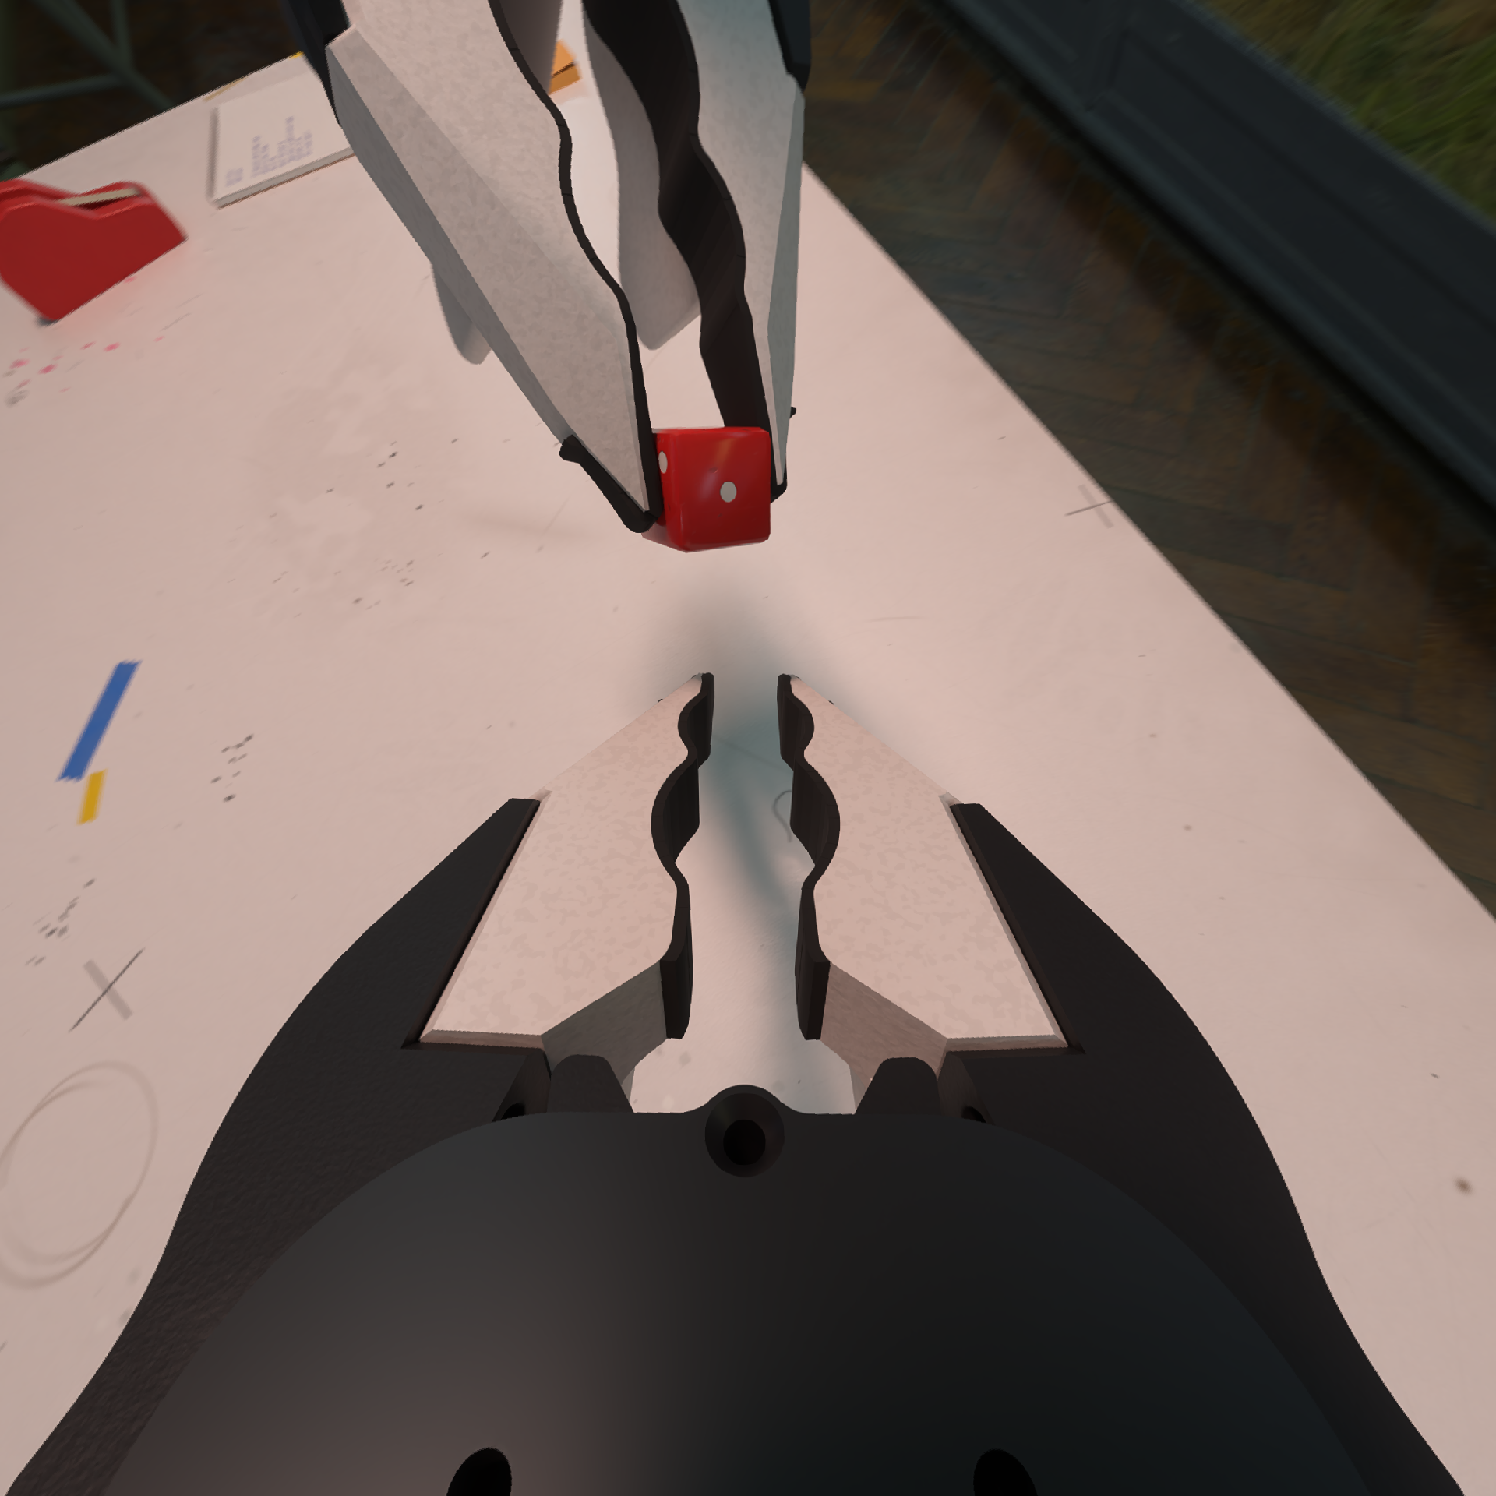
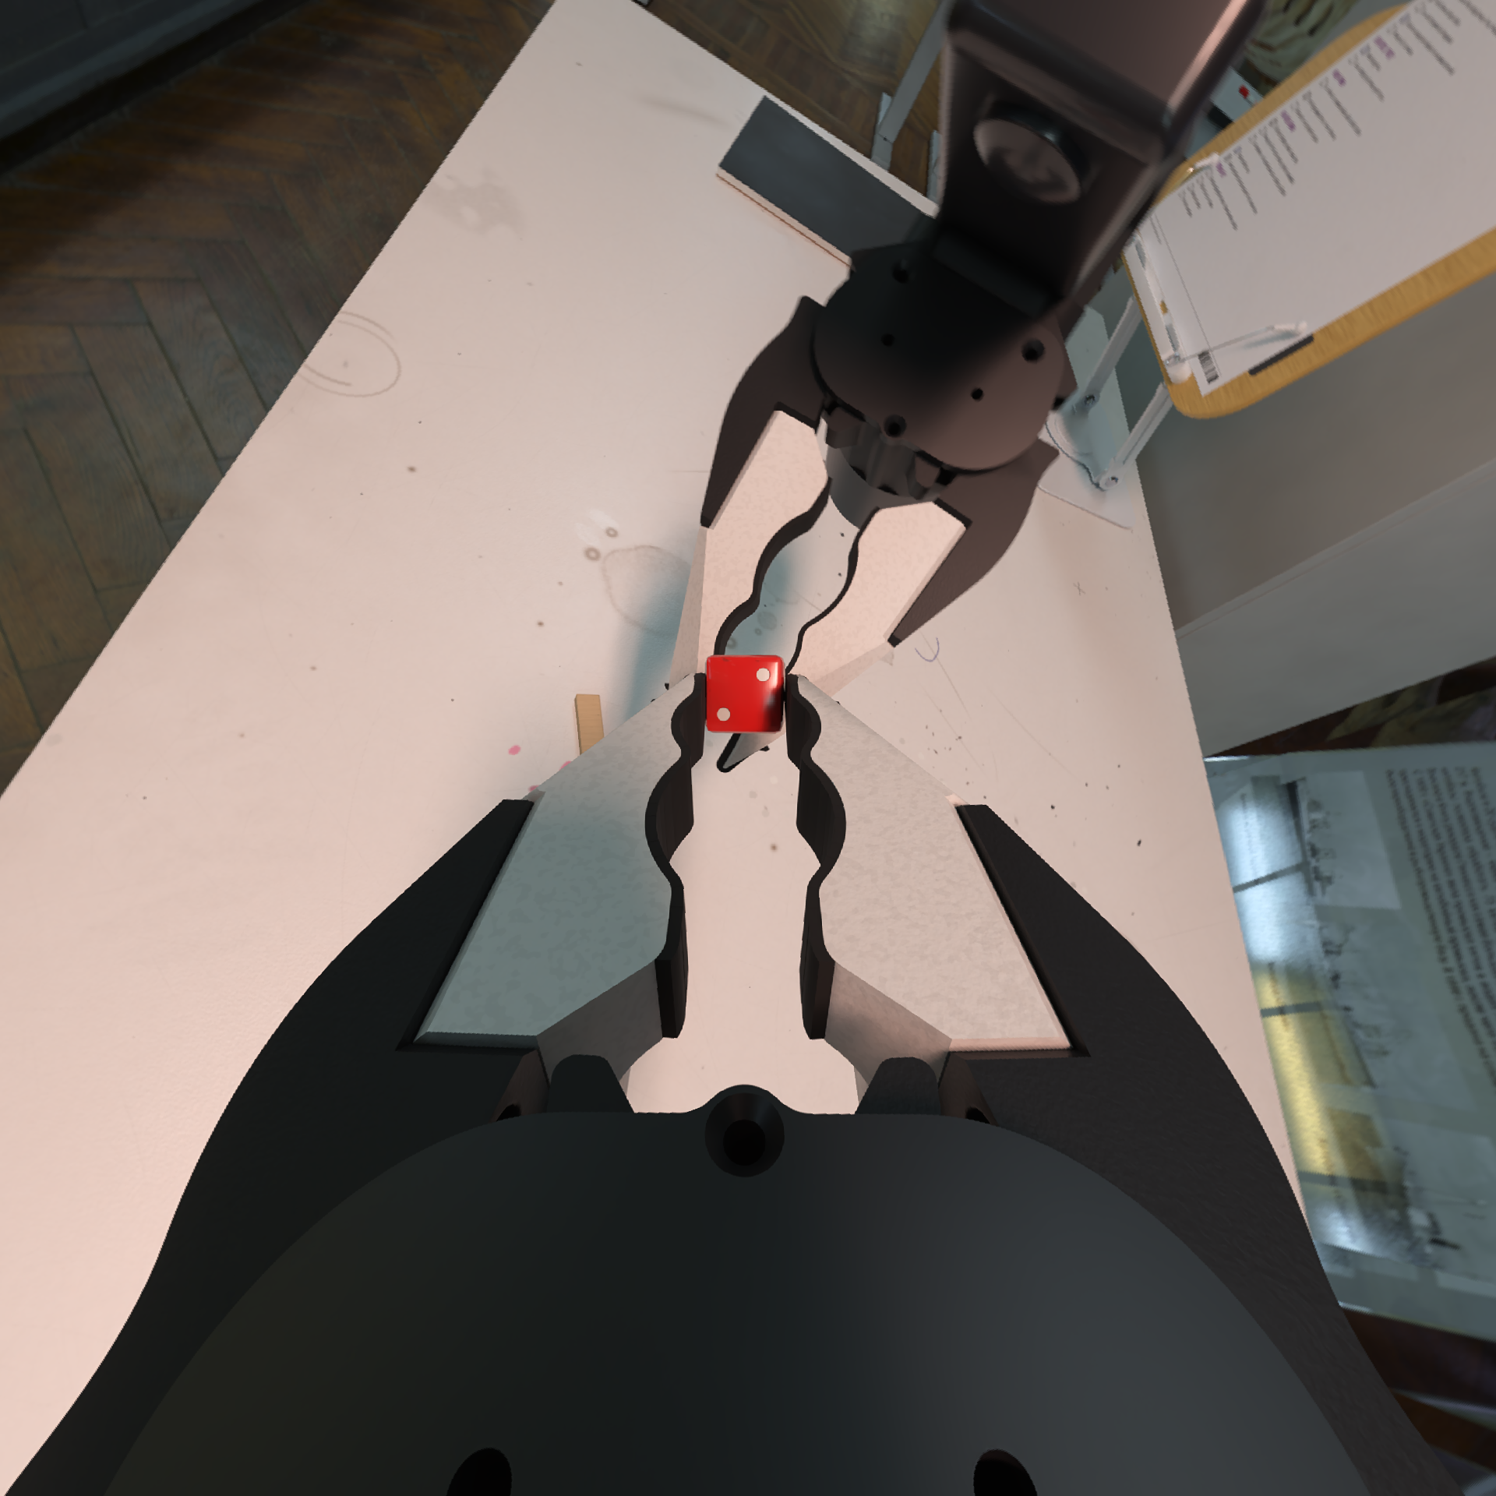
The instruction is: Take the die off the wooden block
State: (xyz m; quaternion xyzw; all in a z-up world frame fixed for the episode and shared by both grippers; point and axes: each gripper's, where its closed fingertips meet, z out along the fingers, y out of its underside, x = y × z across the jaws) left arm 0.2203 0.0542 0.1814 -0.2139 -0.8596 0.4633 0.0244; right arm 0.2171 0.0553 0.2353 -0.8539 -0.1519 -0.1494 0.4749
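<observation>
your right hand-held gripper point(image 2: 745, 696) is clamped on the glossy red die point(image 2: 743, 694), lifted clear of the matte white table point(image 2: 243, 890); your left hand-held gripper point(image 1: 745, 684) hovers empty, its wavy black-edged fingers slightly apart, near the wooden block point(image 2: 588, 720)

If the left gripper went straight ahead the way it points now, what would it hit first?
Probably the red die, held between the right gripper's fingertips just ahead of the left gripper. Depth is uncertain; it might pass beneath onto the table.

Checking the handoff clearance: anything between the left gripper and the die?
Nothing visible. The die is held at the right gripper's fingertips, above the table; the left gripper, jaws slightly apart, faces it across an open gap.
</observation>
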